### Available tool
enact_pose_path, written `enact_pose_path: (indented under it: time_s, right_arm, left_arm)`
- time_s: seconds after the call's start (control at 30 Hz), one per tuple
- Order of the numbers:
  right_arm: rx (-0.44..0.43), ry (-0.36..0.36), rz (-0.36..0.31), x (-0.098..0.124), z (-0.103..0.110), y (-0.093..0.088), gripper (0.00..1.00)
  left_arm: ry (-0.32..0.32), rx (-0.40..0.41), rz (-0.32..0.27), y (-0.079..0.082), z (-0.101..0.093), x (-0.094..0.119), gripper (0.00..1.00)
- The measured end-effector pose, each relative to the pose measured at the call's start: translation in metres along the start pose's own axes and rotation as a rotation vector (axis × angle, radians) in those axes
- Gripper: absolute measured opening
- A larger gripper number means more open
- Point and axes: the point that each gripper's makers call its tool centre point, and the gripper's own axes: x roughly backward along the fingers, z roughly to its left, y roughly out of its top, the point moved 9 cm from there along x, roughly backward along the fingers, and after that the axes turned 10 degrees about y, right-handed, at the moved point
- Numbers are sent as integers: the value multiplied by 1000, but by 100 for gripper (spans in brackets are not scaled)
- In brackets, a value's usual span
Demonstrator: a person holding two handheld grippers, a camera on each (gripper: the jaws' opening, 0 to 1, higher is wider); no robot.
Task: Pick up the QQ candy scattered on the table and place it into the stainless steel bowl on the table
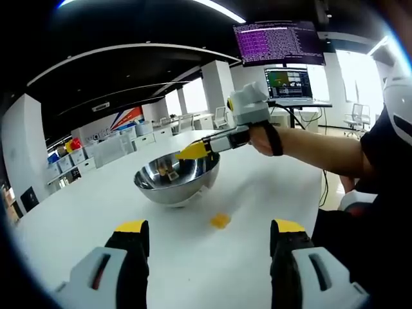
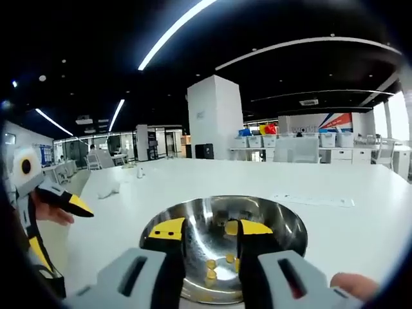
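Note:
The stainless steel bowl (image 1: 177, 179) stands on the white table (image 1: 96, 219), and one yellow QQ candy (image 1: 220, 220) lies on the table just in front of it. My left gripper (image 1: 209, 232) is open wide, low over the table, with that candy just ahead of its jaws. My right gripper (image 1: 193, 151), held in a hand, hangs over the bowl's rim. In the right gripper view its jaws stand a little apart over the bowl (image 2: 283, 222). My right gripper (image 2: 211, 229) has a small yellow candy (image 2: 230, 227) by its right jaw tip. Several candies (image 2: 211, 265) lie inside.
The person's arm (image 1: 322, 151) crosses over the table's right side. A laptop (image 1: 290, 84) and a monitor (image 1: 278, 40) stand beyond the table. A white crumpled thing (image 2: 108, 188) and a paper sheet (image 2: 312, 201) lie on the far tabletop. The left gripper (image 2: 67, 201) shows at the left edge.

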Motion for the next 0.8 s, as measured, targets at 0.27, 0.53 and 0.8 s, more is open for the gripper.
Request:
enact_pose_path:
  time_s: [0.27, 0.53, 0.8]
  right_arm:
    - [57, -40, -2, 1, -8, 4, 13]
    - [110, -50, -21, 1, -11, 7, 41]
    - [185, -57, 87, -3, -5, -4, 26]
  left_arm:
    - [-2, 1, 2, -2, -1, 0, 77]
    - [1, 0, 7, -3, 1, -1, 76]
    - [-2, 1, 3, -3, 0, -1, 76]
